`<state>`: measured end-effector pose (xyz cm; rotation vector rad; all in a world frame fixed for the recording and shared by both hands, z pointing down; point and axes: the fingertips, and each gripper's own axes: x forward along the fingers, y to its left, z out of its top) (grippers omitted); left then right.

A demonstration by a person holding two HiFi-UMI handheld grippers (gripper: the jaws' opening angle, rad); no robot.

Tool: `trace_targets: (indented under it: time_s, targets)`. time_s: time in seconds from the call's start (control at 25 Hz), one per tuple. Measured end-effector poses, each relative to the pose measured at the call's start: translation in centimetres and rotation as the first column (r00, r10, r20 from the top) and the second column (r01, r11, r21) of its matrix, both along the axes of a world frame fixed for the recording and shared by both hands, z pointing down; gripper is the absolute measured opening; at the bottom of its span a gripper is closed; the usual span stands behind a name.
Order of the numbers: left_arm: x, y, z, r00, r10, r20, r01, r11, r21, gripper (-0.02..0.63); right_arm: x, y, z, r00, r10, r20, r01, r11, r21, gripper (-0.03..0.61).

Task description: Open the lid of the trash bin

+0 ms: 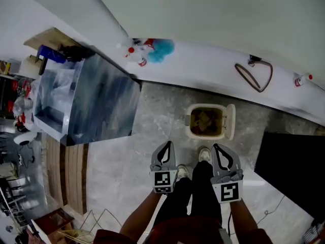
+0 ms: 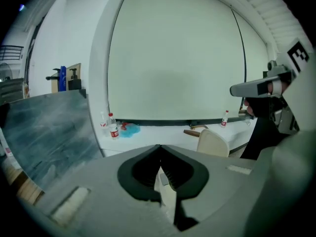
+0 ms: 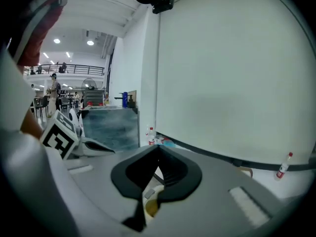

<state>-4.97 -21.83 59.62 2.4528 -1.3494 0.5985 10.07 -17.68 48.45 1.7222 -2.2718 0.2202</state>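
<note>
A small cream trash bin (image 1: 192,120) stands on the grey floor below a white ledge. Its lid (image 1: 231,121) is swung up to the right, and brown rubbish shows inside. The lid appears as a beige curved shape (image 2: 213,143) in the left gripper view. My left gripper (image 1: 169,143) and right gripper (image 1: 216,146) hover side by side just short of the bin, both shut and holding nothing. In each gripper view the jaws meet at the tip, for the left gripper (image 2: 160,148) and the right gripper (image 3: 159,148).
A grey marbled cabinet (image 1: 96,103) stands to the left. The white ledge (image 1: 203,67) holds small bottles (image 1: 138,55), a blue cloth (image 1: 162,48), a looped cable (image 1: 255,75) and another bottle (image 1: 303,79). A dark panel (image 1: 294,166) lies right. The person's shoes (image 1: 204,155) are by the bin.
</note>
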Motion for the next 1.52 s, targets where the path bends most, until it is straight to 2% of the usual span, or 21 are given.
trace_targets:
  time_s: [0.16, 0.24, 0.4, 0.52, 0.6, 0.76, 0.92, 1.0, 1.2, 1.36, 1.44, 1.52]
  targets:
    - [-1.9, 0.1, -5.4, 0.998, -0.014, -0.054, 0.018, 0.997, 0.073, 0.000, -0.9, -0.2, -3.4, 0.999, -0.007, -0.049, 0.010, 0.999, 0.047, 0.000]
    - [-2.9, 0.5, -7.7, 0.997, -0.018, -0.069, 0.024, 0.995, 0.095, 0.000, -1.5, 0.1, -5.2, 0.999, 0.014, -0.030, -0.012, 0.998, 0.069, 0.000]
    - [-4.6, 2.1, -12.9, 0.993, -0.036, -0.116, 0.052, 0.990, 0.133, 0.000, -2.5, 2.1, -7.9, 0.999, 0.043, -0.016, -0.042, 0.998, 0.052, 0.000]
    - [-6.8, 2.7, -15.8, 0.993, -0.056, -0.106, 0.076, 0.977, 0.200, 0.000, -3.2, 2.9, -10.8, 0.998, 0.056, -0.018, -0.054, 0.993, 0.103, 0.000]
    - [-7.8, 3.3, -18.1, 0.989, -0.067, -0.131, 0.096, 0.969, 0.229, 0.000, -3.4, 3.6, -12.5, 0.998, 0.062, -0.023, -0.058, 0.988, 0.143, 0.000]
    - [-9.3, 4.5, -22.9, 0.990, -0.059, -0.130, 0.099, 0.940, 0.326, 0.000, -3.7, 5.1, -15.2, 0.996, 0.076, -0.047, -0.066, 0.978, 0.197, 0.000]
    - [-10.9, 5.3, -26.7, 0.982, -0.075, -0.176, 0.135, 0.922, 0.363, 0.000, -4.3, 6.2, -18.7, 0.993, 0.088, -0.074, -0.065, 0.961, 0.269, 0.000]
    - [-11.6, 5.3, -28.8, 0.979, -0.077, -0.188, 0.148, 0.905, 0.400, 0.000, -4.7, 6.6, -20.7, 0.993, 0.087, -0.075, -0.060, 0.950, 0.307, 0.000]
    - [-13.5, 6.2, -34.5, 0.968, -0.078, -0.239, 0.195, 0.834, 0.516, 0.000, -5.8, 7.7, -25.6, 0.995, 0.080, -0.064, -0.049, 0.920, 0.388, 0.000]
    - [-13.8, 7.2, -37.7, 0.974, -0.042, -0.221, 0.170, 0.781, 0.601, 0.000, -6.2, 8.1, -28.6, 0.996, 0.080, -0.045, -0.053, 0.897, 0.439, 0.000]
    - [-14.1, 7.8, -38.3, 0.979, -0.038, -0.202, 0.158, 0.767, 0.622, 0.000, -6.5, 8.2, -29.1, 0.996, 0.081, -0.042, -0.053, 0.891, 0.451, 0.000]
    - [-14.3, 7.9, -38.5, 0.982, -0.041, -0.182, 0.148, 0.764, 0.629, 0.000, -6.5, 8.2, -29.2, 0.995, 0.087, -0.039, -0.060, 0.886, 0.460, 0.000]
